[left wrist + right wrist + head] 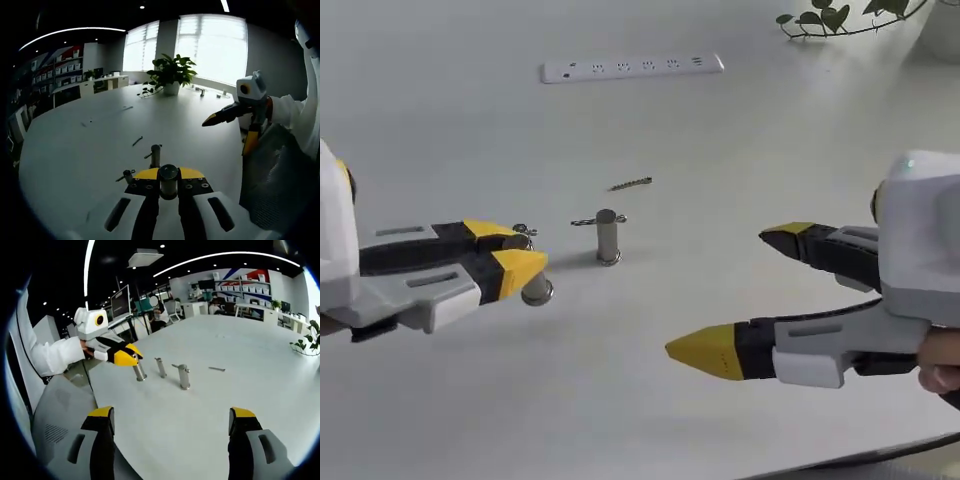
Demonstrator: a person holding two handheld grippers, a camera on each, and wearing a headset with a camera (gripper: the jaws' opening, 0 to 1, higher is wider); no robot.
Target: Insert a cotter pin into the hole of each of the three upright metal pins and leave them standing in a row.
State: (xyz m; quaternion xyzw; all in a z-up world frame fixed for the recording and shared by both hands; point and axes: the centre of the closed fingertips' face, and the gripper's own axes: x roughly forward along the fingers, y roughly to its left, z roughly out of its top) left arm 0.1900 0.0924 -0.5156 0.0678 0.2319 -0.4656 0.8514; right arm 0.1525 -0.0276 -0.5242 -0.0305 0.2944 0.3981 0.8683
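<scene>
Right gripper [715,292]: level, jaws spread wide, right of cotter-pinned metal pin [608,238] | left gripper [535,252]: level, pinching nearest metal pin [536,290], left of it.

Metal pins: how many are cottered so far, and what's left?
The far pin carries a cotter; the second pin seems to. The left gripper fingers clamp the third pin. The loose cotter pin remains to insert; the right gripper is open, empty.

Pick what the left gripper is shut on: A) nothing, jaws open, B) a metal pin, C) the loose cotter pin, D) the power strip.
B: the left gripper is closed around a metal pin, while the loose cotter pin lies apart on the table.
</scene>
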